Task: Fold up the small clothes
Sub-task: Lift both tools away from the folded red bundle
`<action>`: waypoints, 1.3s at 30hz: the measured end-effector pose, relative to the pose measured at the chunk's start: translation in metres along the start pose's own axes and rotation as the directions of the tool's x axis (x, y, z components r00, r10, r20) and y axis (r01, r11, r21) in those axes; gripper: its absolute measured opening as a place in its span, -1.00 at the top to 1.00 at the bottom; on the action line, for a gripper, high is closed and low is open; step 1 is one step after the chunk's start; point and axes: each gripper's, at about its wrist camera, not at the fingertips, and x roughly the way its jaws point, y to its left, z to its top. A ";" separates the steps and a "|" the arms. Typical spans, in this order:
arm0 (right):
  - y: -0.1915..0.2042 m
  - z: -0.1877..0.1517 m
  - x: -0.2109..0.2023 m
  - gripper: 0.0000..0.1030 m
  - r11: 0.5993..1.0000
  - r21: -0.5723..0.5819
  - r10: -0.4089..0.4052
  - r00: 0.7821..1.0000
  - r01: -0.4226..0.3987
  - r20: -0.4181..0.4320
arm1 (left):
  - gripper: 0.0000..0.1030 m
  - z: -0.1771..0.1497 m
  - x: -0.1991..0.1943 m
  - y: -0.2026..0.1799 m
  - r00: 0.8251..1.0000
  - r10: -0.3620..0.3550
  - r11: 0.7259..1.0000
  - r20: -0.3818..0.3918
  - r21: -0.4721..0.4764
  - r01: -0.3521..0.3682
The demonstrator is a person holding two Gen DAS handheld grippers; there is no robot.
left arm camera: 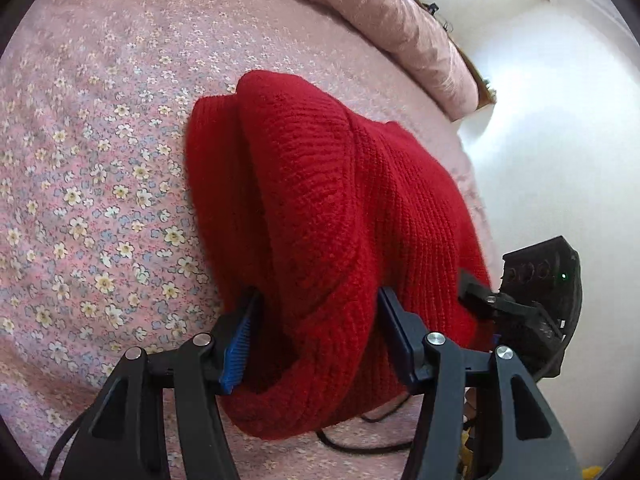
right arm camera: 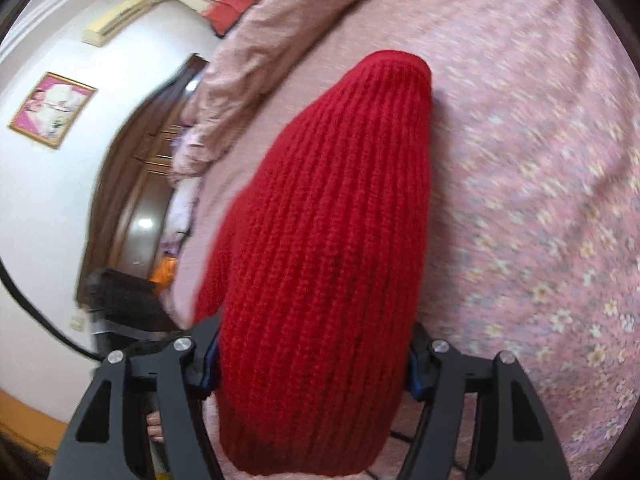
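- Left tongs [left arm camera: 316, 332]: both fingers set fairly wide, with a thick roll of the red knitted garment [left arm camera: 320, 208] bunched between them. The blue pad [left arm camera: 237, 354] on one side presses into the knit and the other finger sits against the fabric, so the tongs are closed on the garment, just not narrow, because the wad is bulky.
- Right tongs [right arm camera: 316, 364]: same story. The red knitted garment [right arm camera: 320, 240] fills the gap between the fingers and hides most of both pads; a sliver of blue pad shows at each side, touching the knit. Holding, gap set by fabric thickness.
- In the left wrist view the right tongs [left arm camera: 480, 296] show just beside the left, at the garment's other near edge, so both grip the same end of the piece.
- Why held so, as a judgement: two grips on one edge let the person lift that edge and carry it over; the knit drapes away from the tongs in a raised hump, which fits a fold in progress.
- Farther out, the garment's far end lies on the bed, on the pink floral bedsheet [left arm camera: 100, 200].
- A black cable [left arm camera: 360, 440] lies on the sheet under the near edge.
- Beyond, a pink quilt [left arm camera: 420, 28] is rolled along the far side of the bed.
- The right wrist view is motion-blurred; sheet detail is not clear there.
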 end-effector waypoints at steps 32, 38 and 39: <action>0.100 -0.082 -0.152 -0.54 0.963 -0.225 -0.076 0.950 0.149 0.304 | 0.03 -0.087 -0.180 -0.071 0.910 0.291 0.927 0.296 0.149 -0.345; 0.126 -0.106 -0.191 -0.54 0.950 -0.281 -0.031 0.939 0.134 0.342 | 0.03 -0.107 -0.192 -0.091 0.904 0.290 0.923 0.313 0.156 -0.351; 0.129 -0.110 -0.195 -0.54 0.947 -0.291 -0.028 0.939 0.135 0.344 | 0.03 -0.109 -0.189 -0.093 0.907 0.286 0.924 0.310 0.161 -0.346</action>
